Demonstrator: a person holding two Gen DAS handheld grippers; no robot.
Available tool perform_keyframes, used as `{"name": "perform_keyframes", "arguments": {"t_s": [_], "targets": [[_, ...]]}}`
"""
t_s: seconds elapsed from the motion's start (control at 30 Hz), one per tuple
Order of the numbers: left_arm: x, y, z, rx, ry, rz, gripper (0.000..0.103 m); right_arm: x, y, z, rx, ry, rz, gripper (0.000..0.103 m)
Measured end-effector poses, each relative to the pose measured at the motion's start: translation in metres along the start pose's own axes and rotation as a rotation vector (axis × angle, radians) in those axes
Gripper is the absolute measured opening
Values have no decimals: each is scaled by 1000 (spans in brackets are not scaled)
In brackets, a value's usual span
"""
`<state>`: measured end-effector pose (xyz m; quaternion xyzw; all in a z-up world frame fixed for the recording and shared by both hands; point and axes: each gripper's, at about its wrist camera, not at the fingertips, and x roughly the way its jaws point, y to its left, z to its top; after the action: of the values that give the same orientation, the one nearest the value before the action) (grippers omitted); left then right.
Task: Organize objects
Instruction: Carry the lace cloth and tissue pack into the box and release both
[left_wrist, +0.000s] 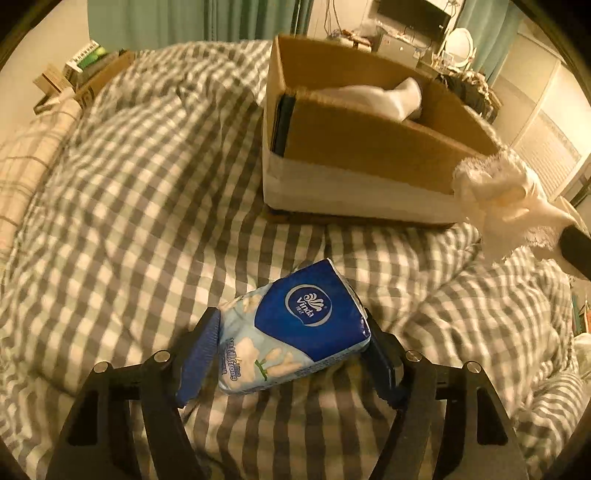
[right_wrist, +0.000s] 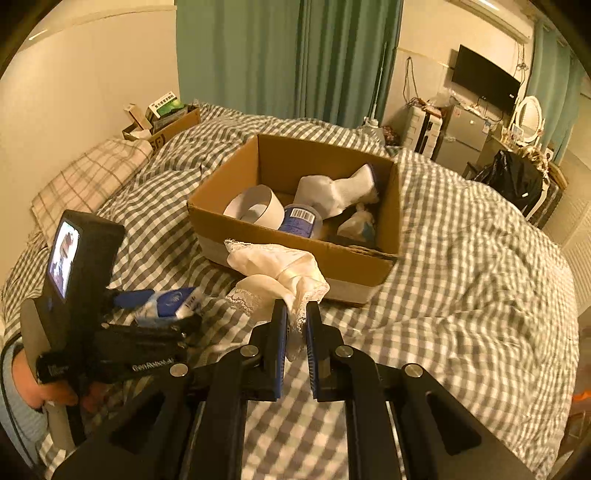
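My left gripper (left_wrist: 291, 332) is shut on a blue and white Vinda tissue pack (left_wrist: 295, 328), held just above the checked duvet; both show in the right wrist view at lower left, the pack (right_wrist: 173, 302) in the gripper (right_wrist: 162, 314). My right gripper (right_wrist: 296, 314) is shut on a white lace-edged cloth (right_wrist: 277, 269), which hangs in front of the near wall of the cardboard box (right_wrist: 354, 262). The cloth (left_wrist: 498, 199) also shows at the right of the left wrist view, beside the box (left_wrist: 369, 140).
The box holds a white sock (right_wrist: 340, 192), a roll of white tape (right_wrist: 258, 206), a blue tub (right_wrist: 301, 221) and a small bag. A pillow (right_wrist: 88, 177) and a smaller box of items (right_wrist: 166, 122) lie at the bed's far left. Furniture stands at the right.
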<state>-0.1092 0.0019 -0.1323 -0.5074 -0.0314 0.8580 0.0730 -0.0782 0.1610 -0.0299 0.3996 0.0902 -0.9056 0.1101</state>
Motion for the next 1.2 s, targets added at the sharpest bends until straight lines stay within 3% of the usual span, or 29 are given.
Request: {"name": "perform_keyframes", "arguments": {"t_s": [0.27,0.43,0.67,0.9,1.2], "targets": [[-71,-11,13,25,-132,-21,74,-51,-13,8,20,-83,-11,9],[-111,-30,53,81,-234,-21,74,-80,-28,45,14,-179,-29,9],[-128,-49,114,130,-322,9,74,-91,-53,104,29,-291,-49,9],[-103,-63,169,183,-353,46,74,-49,-74,149,51,-307,-28,9],[-24,-55,181,190,-277,81,74,61,-90,134,89,-162,31,7]]}}
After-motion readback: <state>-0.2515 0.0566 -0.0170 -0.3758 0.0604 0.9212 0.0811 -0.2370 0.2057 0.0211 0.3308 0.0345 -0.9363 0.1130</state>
